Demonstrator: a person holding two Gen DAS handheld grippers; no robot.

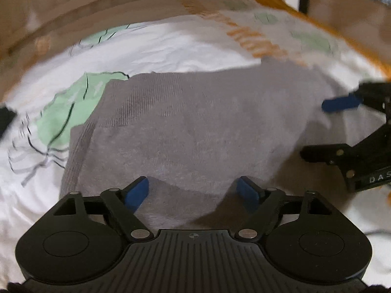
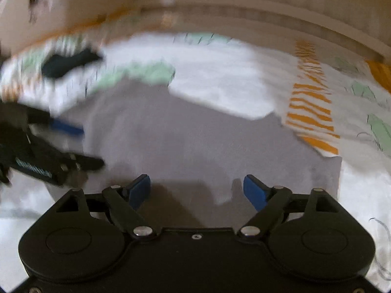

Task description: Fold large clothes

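A large grey garment lies spread flat on a bed sheet that is white with green and orange prints. My left gripper hovers over the garment's near edge, jaws wide apart, no cloth pinched between the blue pads. My right gripper is open in the same way above the near edge, with nothing between its fingers. Each gripper appears in the other's view: the right gripper at the garment's right side, the left gripper at its left side. Both views are blurred.
A wooden bed frame curves along the far side of the sheet. A dark piece of cloth lies on the sheet beyond the garment's far left corner. An orange striped band crosses the sheet on the right.
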